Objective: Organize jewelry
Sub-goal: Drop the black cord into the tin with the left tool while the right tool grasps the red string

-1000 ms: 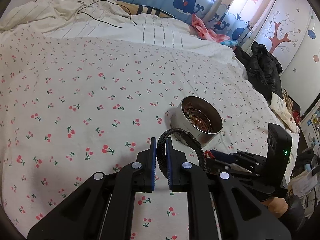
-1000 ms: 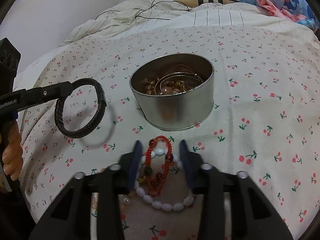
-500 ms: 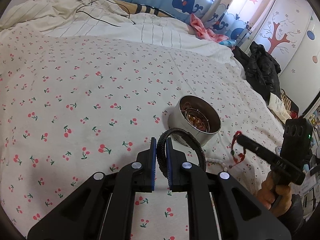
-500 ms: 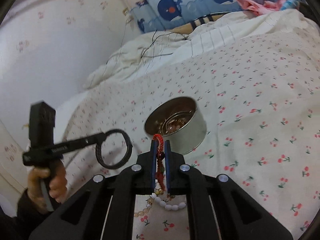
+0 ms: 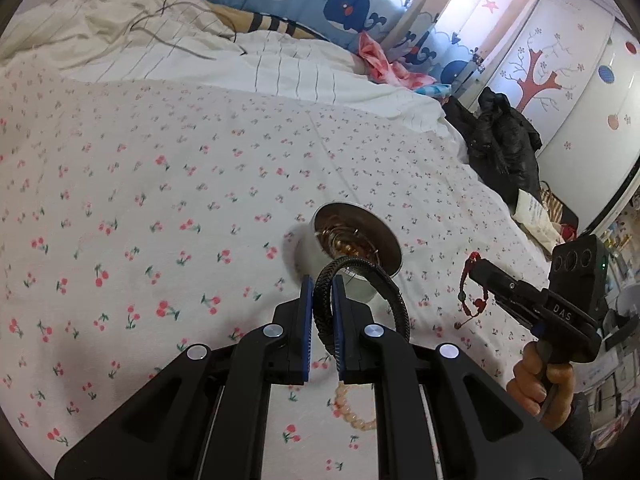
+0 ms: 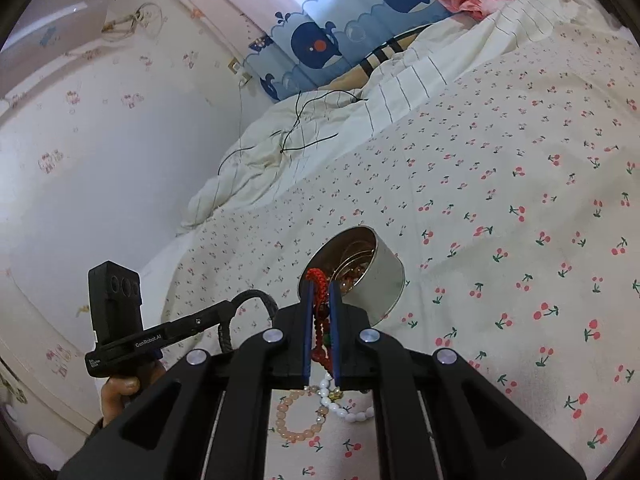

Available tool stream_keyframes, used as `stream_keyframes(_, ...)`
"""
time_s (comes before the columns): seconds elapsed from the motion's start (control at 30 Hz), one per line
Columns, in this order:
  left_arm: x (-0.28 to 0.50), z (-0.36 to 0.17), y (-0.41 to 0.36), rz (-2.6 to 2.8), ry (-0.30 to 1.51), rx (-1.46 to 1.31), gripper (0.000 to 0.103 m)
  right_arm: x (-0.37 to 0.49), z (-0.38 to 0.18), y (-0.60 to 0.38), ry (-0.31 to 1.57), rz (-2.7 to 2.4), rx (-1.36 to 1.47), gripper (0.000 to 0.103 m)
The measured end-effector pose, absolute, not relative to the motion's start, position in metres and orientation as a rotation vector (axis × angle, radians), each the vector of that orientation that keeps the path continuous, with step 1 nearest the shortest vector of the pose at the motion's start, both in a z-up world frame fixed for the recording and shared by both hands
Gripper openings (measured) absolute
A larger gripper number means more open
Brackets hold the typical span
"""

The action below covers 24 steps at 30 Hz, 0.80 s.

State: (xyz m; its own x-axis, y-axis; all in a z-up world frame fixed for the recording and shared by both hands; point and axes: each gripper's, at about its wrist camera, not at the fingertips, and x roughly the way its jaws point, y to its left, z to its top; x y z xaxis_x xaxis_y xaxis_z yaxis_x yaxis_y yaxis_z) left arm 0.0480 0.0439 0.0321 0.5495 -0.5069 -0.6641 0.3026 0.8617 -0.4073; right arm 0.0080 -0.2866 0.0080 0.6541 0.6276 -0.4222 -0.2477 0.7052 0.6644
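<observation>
Setting: a bed [image 5: 200, 200] under a cherry-print sheet, serving as the sorting surface; whale-print curtain behind.

Left gripper [image 5: 321, 304]: jaws clamped on the black braided bracelet [image 5: 362, 276], pinching one side of the loop so the rest arcs free to the right, raised above the sheet near the tin.

Right gripper [image 6: 320, 308]: jaws closed on the red cord bracelet [image 6: 318, 280], which hangs in a limp strand between them with dark beads showing lower down; held just short of the tin's mouth.

Metal tin [image 6: 374, 276]: round, open, standing on the sheet; already holds thin bangles and amber-coloured beads. Evidently the collection point, which would explain both grippers being carried toward it.

Pink bead bracelet [image 6: 296, 420]: lying on the sheet below the right gripper, not yet picked up.

White bead bracelet [image 6: 352, 414]: beside the pink one, touching or nearly so; with a small gold charm.

Reason for the holds, as judged: each piece is taken by a single strand, so that a release over the tin lets it drop in.

Legible writing: "GenRobot.AI" on the left gripper's body, from the right wrist view; "DAS" on the right gripper's body, from the left wrist view.
</observation>
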Motion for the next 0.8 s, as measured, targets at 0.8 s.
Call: stream_keyframes(0.8, 0.12, 0.017, -0.023, -0.379, 0.922, -0.174, 0.009, 0.001, 0.019, -0.304, 0.661, 0.578, 0.709, 0.008)
